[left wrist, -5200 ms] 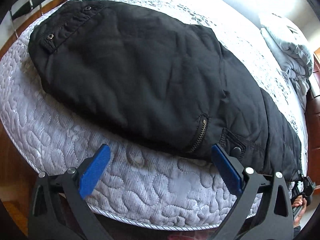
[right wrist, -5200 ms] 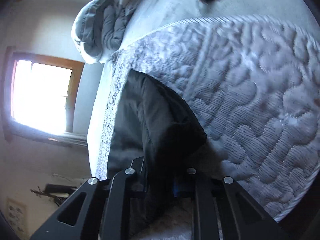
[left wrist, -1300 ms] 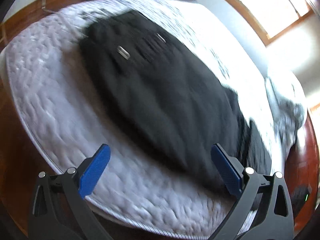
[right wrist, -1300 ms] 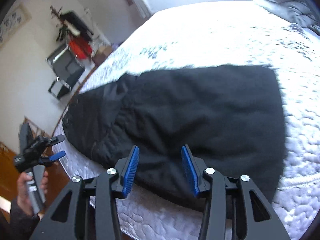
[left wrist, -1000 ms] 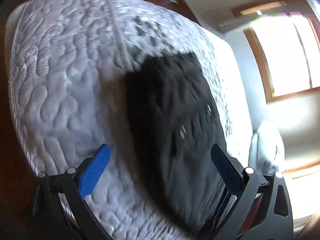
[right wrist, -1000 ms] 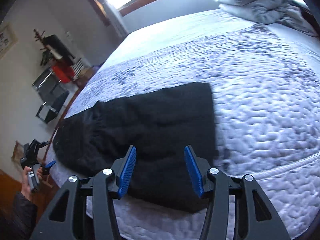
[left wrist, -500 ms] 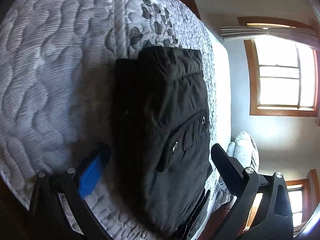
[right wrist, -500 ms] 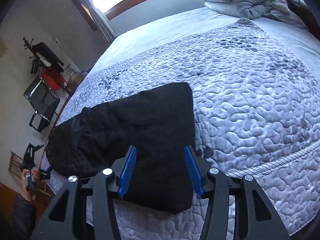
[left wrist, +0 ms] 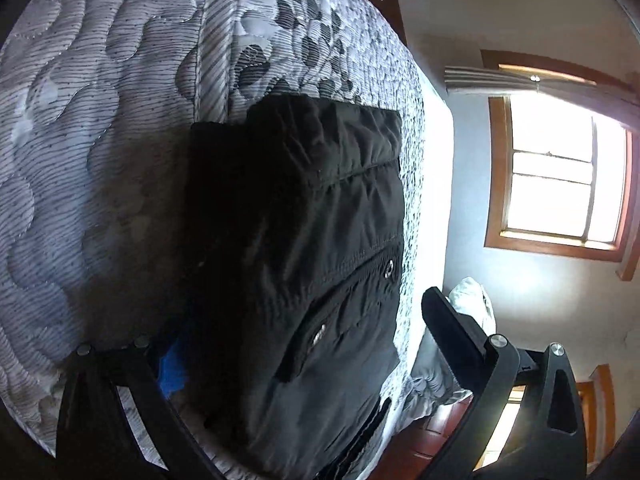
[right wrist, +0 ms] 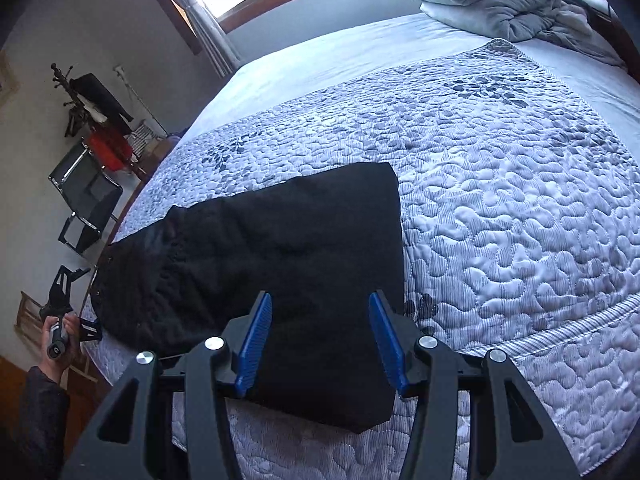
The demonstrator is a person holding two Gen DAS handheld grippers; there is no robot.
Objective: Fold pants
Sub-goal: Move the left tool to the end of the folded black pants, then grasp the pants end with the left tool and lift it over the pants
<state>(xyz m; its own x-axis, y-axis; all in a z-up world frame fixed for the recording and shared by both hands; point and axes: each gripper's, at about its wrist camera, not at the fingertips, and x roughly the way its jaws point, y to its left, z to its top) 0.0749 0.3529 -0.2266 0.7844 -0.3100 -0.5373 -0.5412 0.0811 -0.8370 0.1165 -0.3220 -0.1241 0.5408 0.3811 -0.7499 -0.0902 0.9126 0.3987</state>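
Black pants (right wrist: 280, 248) lie on the quilted bedspread (right wrist: 520, 220), already doubled lengthwise. My left gripper (left wrist: 304, 344) straddles the waistband end, spread wide; my right gripper (right wrist: 320, 340) hovers spread over the hem end. The crosswise fold remains.

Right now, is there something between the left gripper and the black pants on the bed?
Nothing visible is in the way. The left gripper is open and already straddles the end of the black pants at the edge of the quilted bed cover. Its blue pad sits just beside the fabric.
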